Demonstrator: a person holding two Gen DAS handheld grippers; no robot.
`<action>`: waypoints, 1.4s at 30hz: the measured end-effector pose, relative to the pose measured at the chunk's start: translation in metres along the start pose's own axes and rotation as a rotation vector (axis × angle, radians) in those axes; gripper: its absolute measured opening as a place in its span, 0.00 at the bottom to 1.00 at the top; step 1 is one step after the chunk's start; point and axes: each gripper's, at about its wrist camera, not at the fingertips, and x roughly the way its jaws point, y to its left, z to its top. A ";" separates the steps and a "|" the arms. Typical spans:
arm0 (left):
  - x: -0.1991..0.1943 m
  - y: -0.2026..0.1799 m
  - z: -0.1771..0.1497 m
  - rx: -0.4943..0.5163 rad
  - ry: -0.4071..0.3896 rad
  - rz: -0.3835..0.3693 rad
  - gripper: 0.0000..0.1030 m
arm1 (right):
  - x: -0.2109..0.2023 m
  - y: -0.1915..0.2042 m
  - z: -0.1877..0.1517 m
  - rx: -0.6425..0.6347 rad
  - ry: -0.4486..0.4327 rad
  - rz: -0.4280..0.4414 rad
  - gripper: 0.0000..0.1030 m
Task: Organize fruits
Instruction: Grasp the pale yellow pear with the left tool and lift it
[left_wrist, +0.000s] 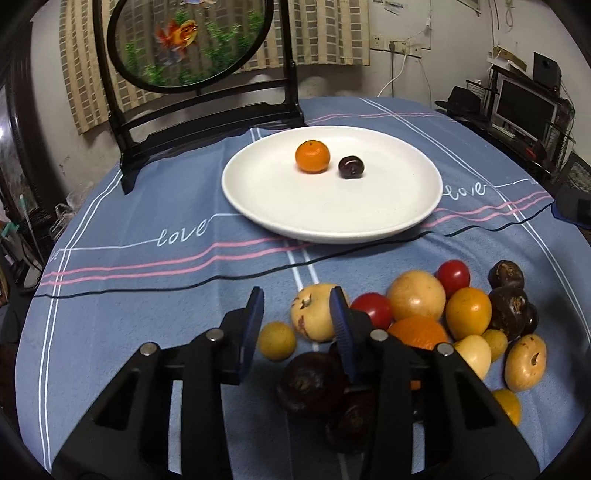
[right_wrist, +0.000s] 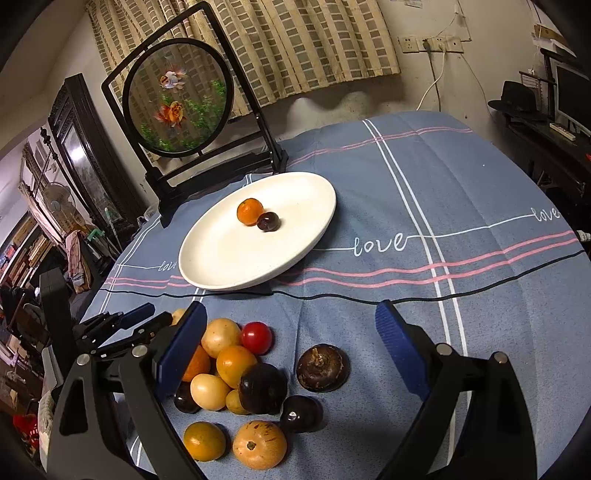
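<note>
A white plate (left_wrist: 332, 236) (right_wrist: 221, 284) holds a small orange tangerine (left_wrist: 312, 156) (right_wrist: 249, 211) and a dark round fruit (left_wrist: 351, 167) (right_wrist: 268, 221). Near the table's front lies a pile of fruit: red tomatoes (left_wrist: 453, 277) (right_wrist: 256, 337), pale yellow fruit (left_wrist: 415, 295) (right_wrist: 221, 336), orange ones (left_wrist: 468, 313) and dark brown ones (left_wrist: 312, 384) (right_wrist: 323, 366). My left gripper (left_wrist: 296, 295) (right_wrist: 149, 319) hovers at the pile's left edge, jaws narrowly apart. A small yellow fruit (left_wrist: 277, 340) lies between them, not pinched. My right gripper (right_wrist: 291, 314) stands wide open above the pile, holding nothing.
A black-framed round goldfish screen (left_wrist: 192, 40) (right_wrist: 177, 96) stands behind the plate. The blue striped tablecloth (left_wrist: 147, 280) (right_wrist: 461, 192) covers the table. A shelf with a monitor (left_wrist: 524, 103) sits off the right edge, and clutter lies off the left.
</note>
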 end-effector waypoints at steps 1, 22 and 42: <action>0.001 -0.001 0.001 0.002 0.003 -0.015 0.37 | 0.000 0.000 0.000 0.000 0.002 -0.001 0.90; 0.012 0.033 0.001 -0.102 0.047 -0.006 0.57 | -0.003 0.001 0.000 0.000 -0.002 0.005 0.90; 0.023 0.007 -0.006 0.026 0.084 -0.007 0.34 | 0.001 0.001 0.000 0.000 0.011 -0.006 0.92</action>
